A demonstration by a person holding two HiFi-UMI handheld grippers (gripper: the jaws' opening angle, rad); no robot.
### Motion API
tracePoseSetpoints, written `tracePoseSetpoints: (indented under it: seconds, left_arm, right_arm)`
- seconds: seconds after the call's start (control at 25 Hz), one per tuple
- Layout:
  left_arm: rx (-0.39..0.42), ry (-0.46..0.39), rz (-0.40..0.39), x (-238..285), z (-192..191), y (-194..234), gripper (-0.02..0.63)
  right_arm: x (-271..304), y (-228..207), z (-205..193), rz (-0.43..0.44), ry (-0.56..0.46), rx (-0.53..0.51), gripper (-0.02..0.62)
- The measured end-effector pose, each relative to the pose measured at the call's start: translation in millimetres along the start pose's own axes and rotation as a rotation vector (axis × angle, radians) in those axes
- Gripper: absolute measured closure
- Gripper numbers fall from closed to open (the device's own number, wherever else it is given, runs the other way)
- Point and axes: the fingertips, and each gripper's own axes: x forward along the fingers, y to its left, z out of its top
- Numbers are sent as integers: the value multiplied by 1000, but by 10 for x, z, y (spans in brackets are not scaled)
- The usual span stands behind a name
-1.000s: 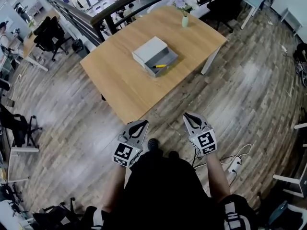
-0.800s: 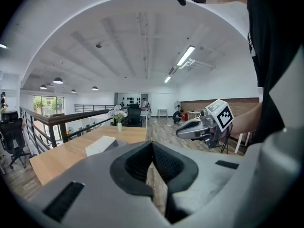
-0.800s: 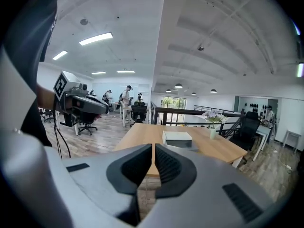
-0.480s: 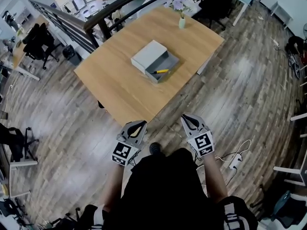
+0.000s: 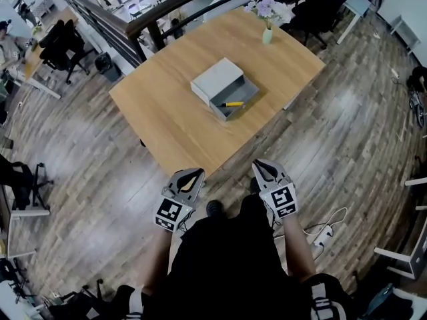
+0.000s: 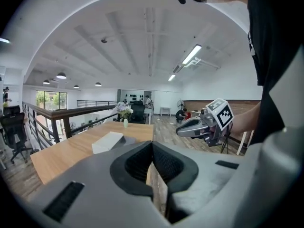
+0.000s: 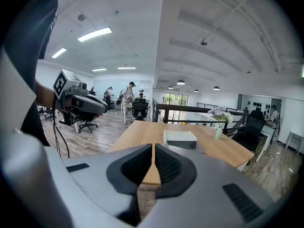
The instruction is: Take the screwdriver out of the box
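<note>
The box point(image 5: 215, 81) sits near the middle of the wooden counter point(image 5: 167, 122). It is grey, with a closed top on one half and an open tray on the other. The screwdriver point(image 5: 233, 104) lies in that open tray, with a yellow handle and a dark tip, roughly flat on the bottom. A vase point(image 5: 267, 35) of pale flowers stands near the counter's far edge, well apart from the box.

The person stands on the wood floor point(image 5: 347, 132), just short of the counter's near corner. Both grippers are held low in front of the body, over the floor, and point toward the counter. The left gripper point(image 5: 191, 177) and the right gripper point(image 5: 262, 169) are side by side with a gap between them, each well apart from the box. Neither touches the counter.

In the left gripper view its 2 jaws are pressed together along a thin seam, with nothing between them. The right gripper view shows the same: jaws closed on each other, holding nothing. Each of these views also catches the other gripper off to the side, and the box and vase farther out on the counter.

A dark railing point(image 5: 113, 29) runs behind the counter. A white power strip point(image 5: 319, 227) with its cable lies on the floor at the person's right.
</note>
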Motion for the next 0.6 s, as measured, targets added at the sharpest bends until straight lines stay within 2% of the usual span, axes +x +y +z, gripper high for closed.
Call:
tracePoseSetpoints:
  seconds: [0.32, 0.48, 0.6]
  left_arm:
    - [-37, 14, 89, 490, 230, -80, 583]
    - [-24, 23, 139, 865, 351, -215, 583]
    - [-48, 28, 208, 1132, 352, -318, 583]
  right_arm:
    - [148, -545, 84, 114, -13, -25, 560]
    - [201, -1019, -60, 168, -9, -46, 560]
    - [208, -1384, -186, 213, -23, -68, 560]
